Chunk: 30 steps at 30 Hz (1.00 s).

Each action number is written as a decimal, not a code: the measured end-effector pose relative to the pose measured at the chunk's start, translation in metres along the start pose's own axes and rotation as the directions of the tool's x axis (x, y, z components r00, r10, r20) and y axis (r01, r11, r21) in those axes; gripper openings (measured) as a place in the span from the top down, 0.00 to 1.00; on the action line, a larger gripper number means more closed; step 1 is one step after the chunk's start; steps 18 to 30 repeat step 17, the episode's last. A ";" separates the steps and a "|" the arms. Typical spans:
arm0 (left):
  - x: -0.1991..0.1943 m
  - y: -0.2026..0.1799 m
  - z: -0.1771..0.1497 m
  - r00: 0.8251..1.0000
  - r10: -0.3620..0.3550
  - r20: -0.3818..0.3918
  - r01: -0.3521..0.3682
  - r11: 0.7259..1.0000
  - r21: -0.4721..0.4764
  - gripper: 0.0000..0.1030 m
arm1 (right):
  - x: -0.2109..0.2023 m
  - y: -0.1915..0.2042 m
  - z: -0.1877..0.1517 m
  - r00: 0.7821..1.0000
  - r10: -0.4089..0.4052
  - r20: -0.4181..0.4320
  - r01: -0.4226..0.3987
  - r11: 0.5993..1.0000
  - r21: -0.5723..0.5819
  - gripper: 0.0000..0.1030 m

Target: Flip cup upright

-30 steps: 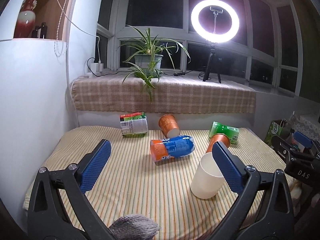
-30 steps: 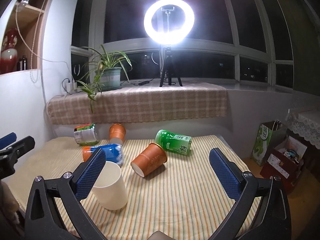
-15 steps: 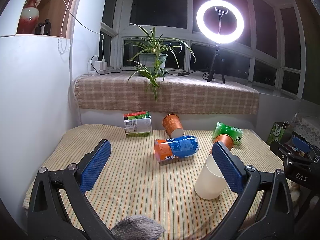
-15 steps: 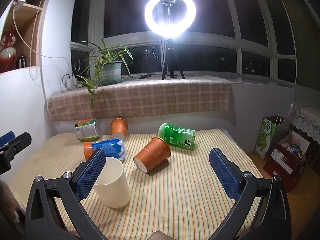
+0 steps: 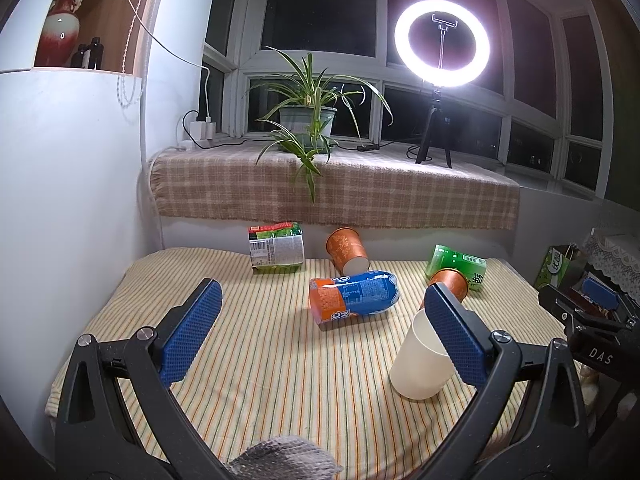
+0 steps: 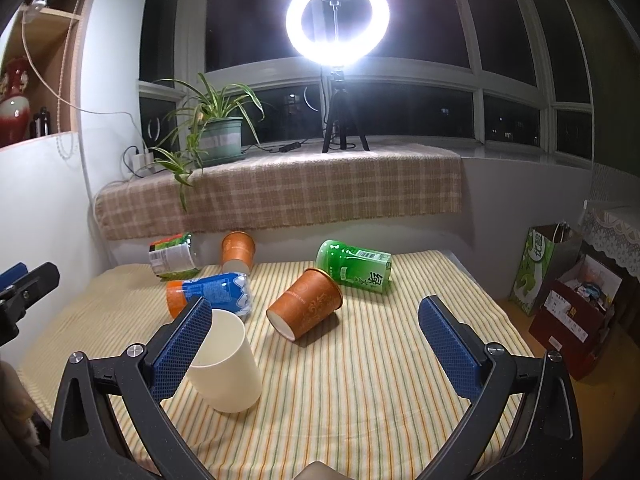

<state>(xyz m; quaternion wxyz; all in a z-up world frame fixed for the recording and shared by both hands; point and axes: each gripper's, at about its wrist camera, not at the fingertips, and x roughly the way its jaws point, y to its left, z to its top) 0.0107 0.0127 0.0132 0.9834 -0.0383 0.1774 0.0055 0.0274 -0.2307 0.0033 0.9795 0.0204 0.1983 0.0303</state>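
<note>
A cream paper cup point(image 5: 418, 364) stands upright on the striped tablecloth point(image 5: 280, 380), mouth up; it also shows in the right wrist view point(image 6: 226, 364). An orange paper cup point(image 6: 306, 307) lies on its side at mid-table, mouth toward me, partly hidden in the left wrist view point(image 5: 450, 280). A second orange cup point(image 5: 346, 249) lies on its side at the back. My left gripper point(image 5: 320, 332) is open and empty, above the table's near side. My right gripper point(image 6: 316, 346) is open and empty, the cream cup by its left finger point(image 6: 182, 346).
A blue-orange bottle point(image 5: 354, 294), a green bottle point(image 6: 354, 266) and a green-labelled bottle point(image 5: 276, 249) lie on the table. A plaid-covered sill point(image 5: 340, 190) with a plant point(image 5: 308, 116) and ring light point(image 5: 442, 38) is behind. Bags and a box point(image 6: 568, 300) stand on the floor at right.
Both cameras have shifted slightly, so the objects sit a little differently in the frames. Both grippers stay open and no object on the table has moved.
</note>
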 end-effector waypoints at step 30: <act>-0.001 0.000 0.000 1.000 0.007 0.003 -0.007 1.000 0.000 0.00 | 0.003 0.001 -0.003 1.000 0.008 -0.020 -0.008 1.000 0.002 0.00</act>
